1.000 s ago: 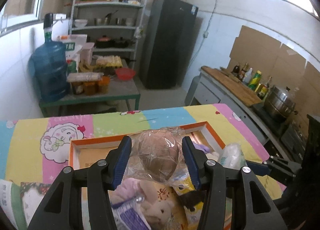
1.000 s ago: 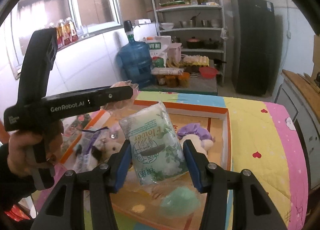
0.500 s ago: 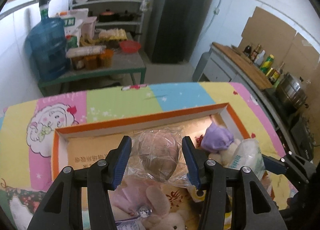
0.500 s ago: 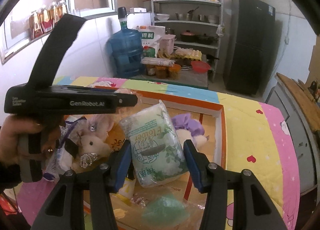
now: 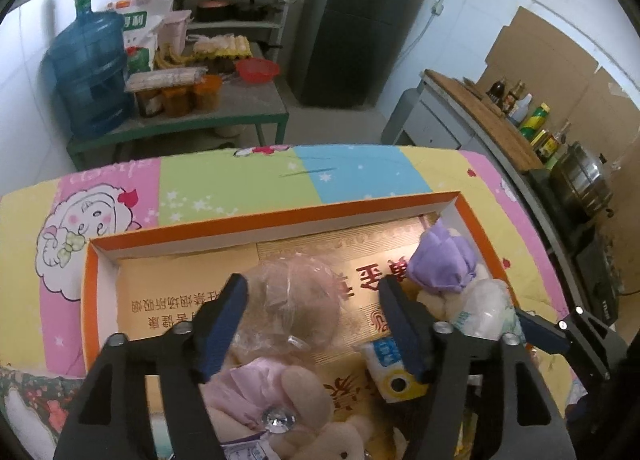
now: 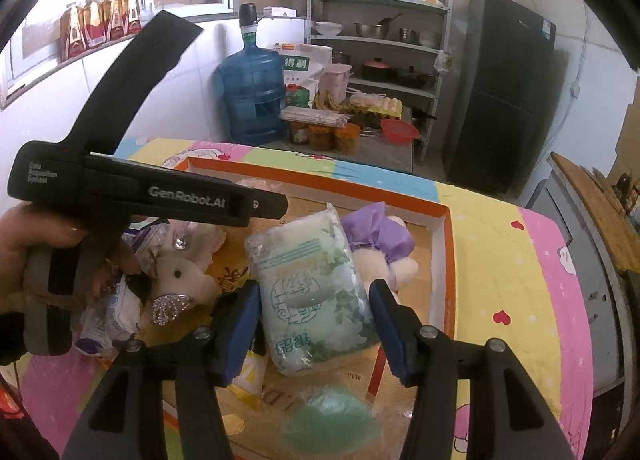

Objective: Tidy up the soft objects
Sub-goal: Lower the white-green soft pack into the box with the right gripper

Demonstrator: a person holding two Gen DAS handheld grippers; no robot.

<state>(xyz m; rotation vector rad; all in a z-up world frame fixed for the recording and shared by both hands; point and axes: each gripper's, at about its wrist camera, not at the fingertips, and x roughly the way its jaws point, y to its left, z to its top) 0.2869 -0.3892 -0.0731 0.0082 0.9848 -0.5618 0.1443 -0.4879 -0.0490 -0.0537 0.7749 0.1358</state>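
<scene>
Bagged toy let go into the tray

Left hand-held gripper [image 5: 312, 316] has just been opening around the bagged plush [image 5: 292, 312] (right hand-held gripper [image 6: 314, 320] clamps the tissue pack [image 6: 312, 288], long axis pointing away).

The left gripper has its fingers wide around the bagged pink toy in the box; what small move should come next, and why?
Probably lift the left gripper straight up and away. Its fingers have just been opening and stand clear of the bagged pink toy, which lies on the floor of the orange box, so the placing looks done.
</scene>
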